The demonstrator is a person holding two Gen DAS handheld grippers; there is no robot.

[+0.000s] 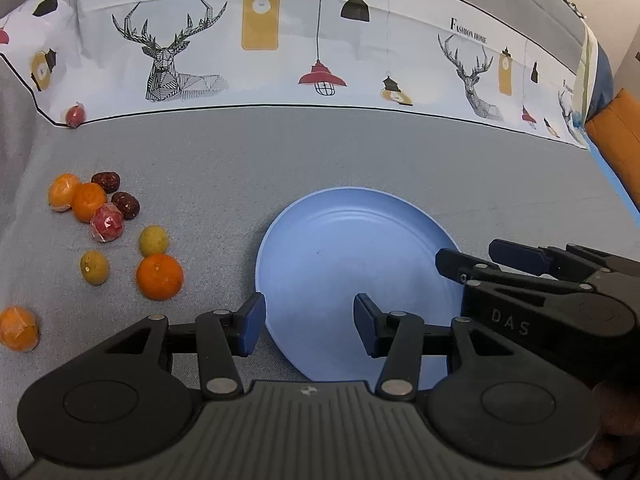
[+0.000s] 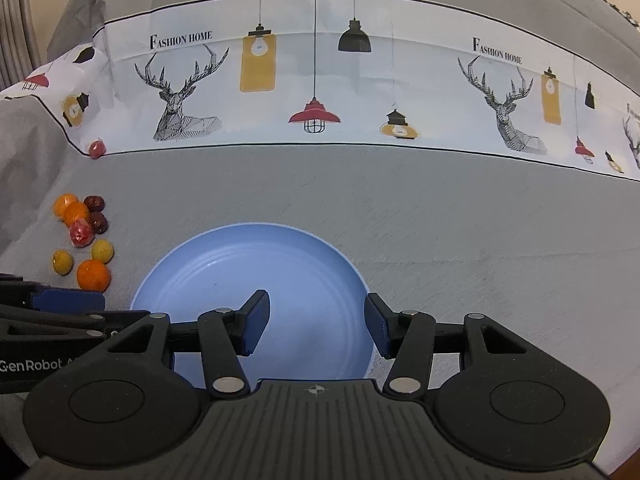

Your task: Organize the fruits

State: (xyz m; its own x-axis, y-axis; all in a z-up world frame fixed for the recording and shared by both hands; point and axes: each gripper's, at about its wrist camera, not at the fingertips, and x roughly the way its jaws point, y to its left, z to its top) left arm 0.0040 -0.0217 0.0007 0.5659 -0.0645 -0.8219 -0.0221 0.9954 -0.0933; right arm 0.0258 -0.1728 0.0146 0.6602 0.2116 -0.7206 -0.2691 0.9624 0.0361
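Note:
A blue plate (image 1: 344, 240) lies on the grey cloth and holds nothing; it also shows in the right wrist view (image 2: 280, 256). A cluster of fruits lies to its left: an orange (image 1: 160, 276), two yellow-green fruits (image 1: 154, 240), a red wrapped fruit (image 1: 107, 223), dark red dates (image 1: 126, 204) and more oranges (image 1: 88, 201). One orange (image 1: 18, 328) lies apart at the far left. My left gripper (image 1: 310, 326) is open and empty over the plate's near left rim. My right gripper (image 2: 316, 324) is open and empty over the plate's near edge.
A single red fruit (image 1: 75, 115) lies far back left at the edge of the printed cloth band (image 1: 320, 48). An orange cushion (image 1: 620, 136) sits at the far right. The fruit cluster also shows in the right wrist view (image 2: 86, 236).

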